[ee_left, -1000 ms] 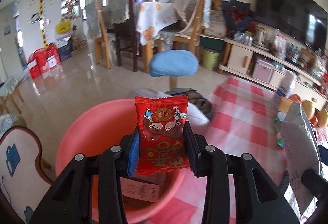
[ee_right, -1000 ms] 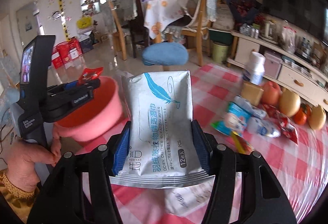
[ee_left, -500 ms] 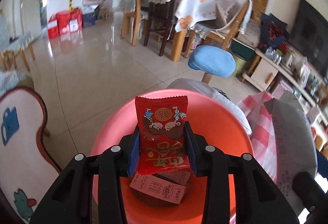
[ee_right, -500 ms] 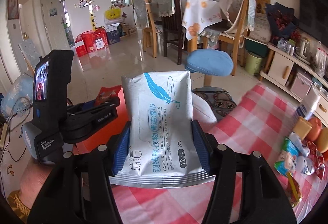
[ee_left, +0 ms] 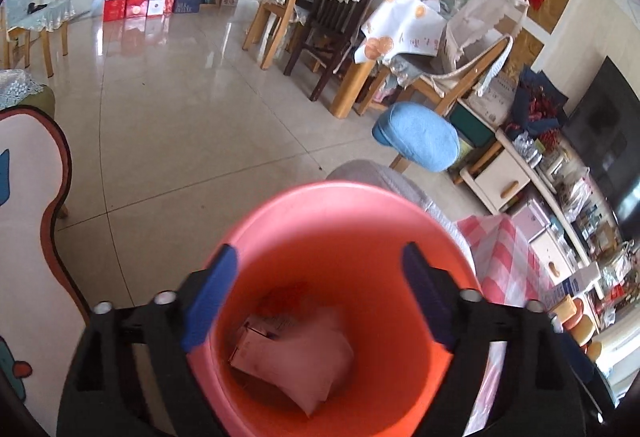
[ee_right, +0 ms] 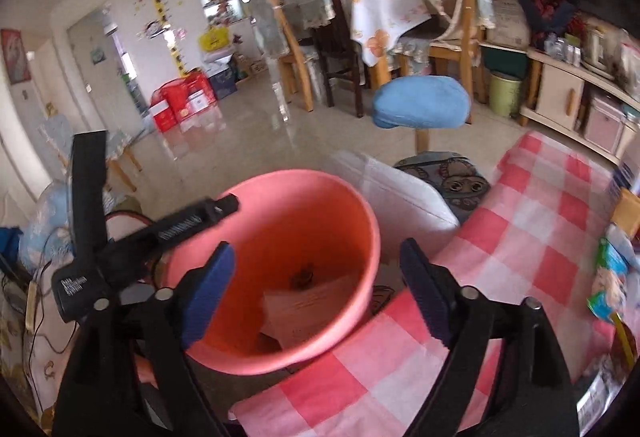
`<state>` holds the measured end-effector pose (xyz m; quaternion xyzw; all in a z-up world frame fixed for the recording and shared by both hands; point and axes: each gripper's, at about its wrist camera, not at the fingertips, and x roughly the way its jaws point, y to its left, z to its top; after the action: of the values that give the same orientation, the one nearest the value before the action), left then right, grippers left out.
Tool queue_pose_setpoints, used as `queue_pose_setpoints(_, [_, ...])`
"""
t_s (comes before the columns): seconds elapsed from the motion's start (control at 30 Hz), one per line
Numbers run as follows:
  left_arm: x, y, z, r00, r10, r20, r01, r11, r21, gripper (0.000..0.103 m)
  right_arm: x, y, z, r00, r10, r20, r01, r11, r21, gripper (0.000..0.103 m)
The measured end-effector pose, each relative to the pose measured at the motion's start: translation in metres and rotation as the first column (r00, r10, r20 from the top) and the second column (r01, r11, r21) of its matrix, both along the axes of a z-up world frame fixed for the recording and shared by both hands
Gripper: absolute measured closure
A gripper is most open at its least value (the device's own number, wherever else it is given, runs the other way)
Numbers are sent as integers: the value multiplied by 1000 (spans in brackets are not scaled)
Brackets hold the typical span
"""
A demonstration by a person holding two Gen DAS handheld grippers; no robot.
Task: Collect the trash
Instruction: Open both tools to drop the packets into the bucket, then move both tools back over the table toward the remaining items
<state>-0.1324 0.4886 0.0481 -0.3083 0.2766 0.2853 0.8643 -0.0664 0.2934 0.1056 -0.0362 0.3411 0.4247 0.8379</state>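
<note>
We hold the left hand-held gripper (ee_left: 316, 297) over the mouth of the pink bucket (ee_left: 448, 237), its blue-padded jaws spread wide and holding nothing. The bucket's rim passes behind both pads, and deep inside lie blurred pale wrappers (ee_left: 304, 353) on the bottom. Beyond the far rim the tiled floor (ee_left: 192, 141) opens out broadly to the left, as far as the dining chairs (ee_left: 332, 21); a blue stool (ee_left: 416, 137) stands to the far right.

Our right hand-held gripper (ee_right: 312, 293) is also wide open with nothing in it, pointed at the bucket (ee_right: 360, 209) from the near right. In this view the bucket stands against the left edge of the table, whose red checked cloth (ee_right: 532, 221) runs off to the right, with packets (ee_right: 608, 277) at its far right edge. The left hand-held gripper (ee_right: 188, 223) reaches to the bucket's left rim.
</note>
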Motion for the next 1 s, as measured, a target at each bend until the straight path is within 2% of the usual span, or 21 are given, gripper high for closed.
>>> queue_pose_setpoints(0.23, [11,-18,14,1000,-31,2,30,998,58,9,-5,-44,-5,995,-96,9,96,995,-17,10])
queue_pose_setpoints(0.37, [18,-39,22,995,-99,27,96,989,112,9,-15,-65,-13,992,-122,25,123,991,-46,9])
queue_pose_setpoints(0.5, [32,-64,26,983,-181,11,177,972,156,9,-25,-84,-20,988,-145,46,148,986,-76,9])
queue_pose_setpoints(0.77, [61,-121,23,931,-362,-43,363,911,193,9,-42,-128,-29,975,-209,68,216,970,-111,9])
queue_pose_setpoints(0.83, [65,-135,20,907,-418,-46,419,890,178,9,-47,-140,-29,971,-229,71,236,964,-118,9])
queue_pose_setpoints(0.9, [67,-146,18,895,-442,-55,444,878,176,9,-54,-154,-30,964,-253,80,262,957,-125,9])
queue_pose_setpoints(1.0, [69,-161,10,865,-500,-47,501,856,127,9,-64,-174,-31,954,-288,84,297,945,-135,9])
